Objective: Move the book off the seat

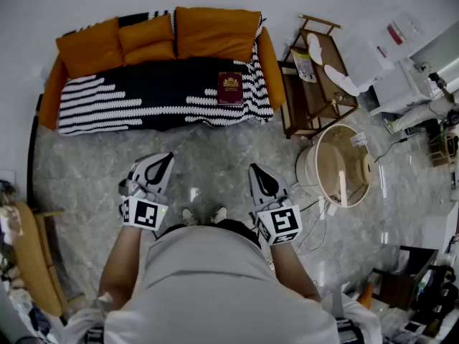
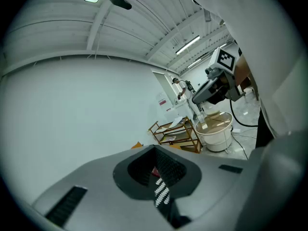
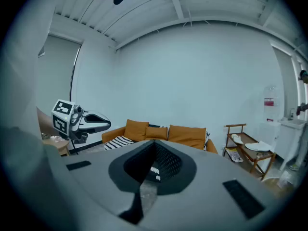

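Observation:
A dark red book (image 1: 230, 89) with a gold emblem lies flat on the right part of the sofa seat (image 1: 143, 92), which is covered by a black and white striped throw. A sliver of the book (image 2: 155, 171) shows through the left gripper's jaw gap. Both grippers hang over the floor in front of the sofa, well short of the book. My left gripper (image 1: 161, 161) is shut and holds nothing. My right gripper (image 1: 259, 170) is shut too, also with nothing in it. From the right gripper view the sofa (image 3: 159, 134) stands ahead against the wall.
Orange cushions (image 1: 154, 38) line the sofa back. A wooden rack (image 1: 310, 84) with slippers and papers stands right of the sofa. A round cream tub (image 1: 337, 167) with cables sits on the marble floor at the right. A wooden chair (image 1: 32, 260) is at the left.

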{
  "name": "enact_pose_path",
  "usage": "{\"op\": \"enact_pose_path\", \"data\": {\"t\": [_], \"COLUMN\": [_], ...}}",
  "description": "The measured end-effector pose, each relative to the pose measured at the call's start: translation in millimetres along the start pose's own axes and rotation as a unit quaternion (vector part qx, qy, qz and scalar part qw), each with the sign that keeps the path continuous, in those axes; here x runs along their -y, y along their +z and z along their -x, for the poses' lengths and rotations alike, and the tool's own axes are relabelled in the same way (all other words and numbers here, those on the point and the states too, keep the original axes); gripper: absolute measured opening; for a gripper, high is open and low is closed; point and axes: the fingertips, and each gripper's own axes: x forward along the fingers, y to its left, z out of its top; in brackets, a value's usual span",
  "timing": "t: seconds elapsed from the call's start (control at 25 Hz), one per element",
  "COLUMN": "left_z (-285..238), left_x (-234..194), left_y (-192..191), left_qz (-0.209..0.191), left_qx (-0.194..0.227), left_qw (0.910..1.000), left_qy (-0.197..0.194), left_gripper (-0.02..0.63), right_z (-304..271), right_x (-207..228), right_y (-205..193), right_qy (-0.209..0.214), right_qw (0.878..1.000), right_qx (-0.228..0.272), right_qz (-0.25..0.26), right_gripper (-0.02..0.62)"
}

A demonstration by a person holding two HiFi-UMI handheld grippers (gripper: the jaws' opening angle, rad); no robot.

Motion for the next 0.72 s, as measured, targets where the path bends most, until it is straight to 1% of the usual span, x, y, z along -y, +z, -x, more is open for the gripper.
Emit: {"op": "enact_pose_path", "data": {"t": [0.12,0.28,0.56,0.72], "left_z": [-1,-6,-27,-42], "left_x": [3,10,28,42], "left_y": [2,2,19,30], "left_qz": [0.002,0.008,0.012,0.017], "left_qx": [0.001,-0.003,-0.005,-0.006], "left_qw": [1.0000,1.0000,0.9999,0.9998], "left_qy": [0.000,-0.003,-0.005,-0.008], "left_gripper": [0.015,0.015,0.015,0.015], "right_z": [3,8,22,30], "right_x": [1,3,32,55], "right_y": [-1,-2,-12,-23], "right_qy": [0.007,0.035,0.028,0.027], "right_qw": [1.000,0.998,0.999,0.999], "right_qx": [0.007,0.023,0.019,0.026], "right_qz": [-0.005,-0.040,-0.031,-0.038], "right_gripper": [0.021,0.021,0.021,0.021]}}
